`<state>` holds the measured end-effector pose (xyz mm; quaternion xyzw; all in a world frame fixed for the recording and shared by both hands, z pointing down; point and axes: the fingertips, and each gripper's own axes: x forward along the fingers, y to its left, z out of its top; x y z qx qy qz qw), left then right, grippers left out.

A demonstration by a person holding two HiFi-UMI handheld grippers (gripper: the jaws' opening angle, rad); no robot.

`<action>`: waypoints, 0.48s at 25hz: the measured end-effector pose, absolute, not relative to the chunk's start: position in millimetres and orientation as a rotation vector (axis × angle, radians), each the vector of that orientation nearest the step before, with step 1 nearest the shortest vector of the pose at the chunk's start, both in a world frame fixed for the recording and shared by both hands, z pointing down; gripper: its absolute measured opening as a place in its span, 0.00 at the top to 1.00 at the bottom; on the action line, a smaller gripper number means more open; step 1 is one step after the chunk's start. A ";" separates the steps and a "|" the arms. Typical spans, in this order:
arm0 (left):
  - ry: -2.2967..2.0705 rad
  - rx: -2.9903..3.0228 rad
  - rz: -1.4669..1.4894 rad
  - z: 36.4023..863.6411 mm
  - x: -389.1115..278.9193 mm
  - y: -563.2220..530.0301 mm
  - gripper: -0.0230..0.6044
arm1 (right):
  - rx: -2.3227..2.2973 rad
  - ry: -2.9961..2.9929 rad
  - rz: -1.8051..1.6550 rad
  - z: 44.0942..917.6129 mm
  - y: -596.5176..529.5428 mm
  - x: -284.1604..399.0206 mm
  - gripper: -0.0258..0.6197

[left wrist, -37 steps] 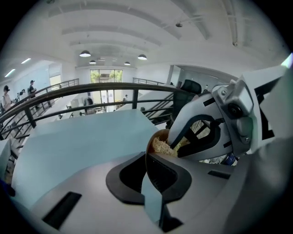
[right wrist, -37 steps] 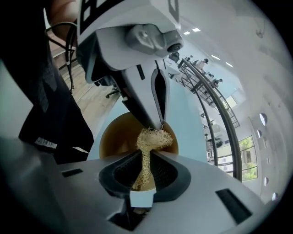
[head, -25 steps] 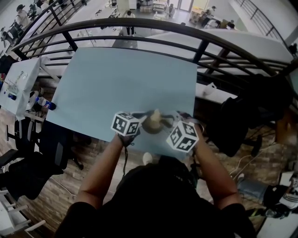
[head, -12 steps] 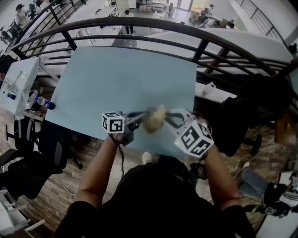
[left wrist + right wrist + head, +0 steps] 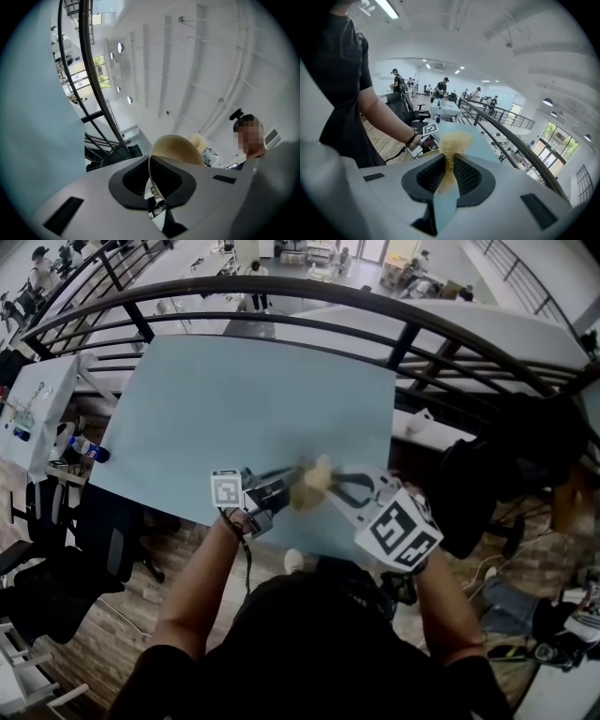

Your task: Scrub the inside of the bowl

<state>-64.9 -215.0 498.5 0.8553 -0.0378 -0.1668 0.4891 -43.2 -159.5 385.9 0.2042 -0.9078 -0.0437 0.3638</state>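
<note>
While over the pale blue tabletop [image 5: 253,409], the left gripper [image 5: 151,180] pinches the rim of a beige round bowl [image 5: 176,147] and the right gripper [image 5: 449,171] clamps a tan fibrous scrubber [image 5: 454,140].

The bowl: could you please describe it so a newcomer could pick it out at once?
Find the pale blue table beside the curved black railing; over its near edge two grippers meet. The bowl is the smooth tan shell pinched by its rim in the left gripper, unlike the fuzzy yellow scrubber in the right gripper.

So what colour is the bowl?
Pale tan; the bowl shows best in the left gripper view.
</note>
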 end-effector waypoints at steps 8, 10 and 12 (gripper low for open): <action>0.010 2.088 -0.425 491.3 -49.0 -201.3 0.95 | 0.508 -2.320 -0.093 385.2 -162.8 -50.3 0.86; 0.044 2.114 -0.432 485.0 -46.8 -195.6 0.95 | 0.507 -2.332 -0.072 382.5 -165.7 -49.4 0.86; 0.073 2.131 -0.453 477.7 -48.5 -193.4 0.95 | 0.493 -2.369 -0.030 378.0 -168.4 -51.9 0.86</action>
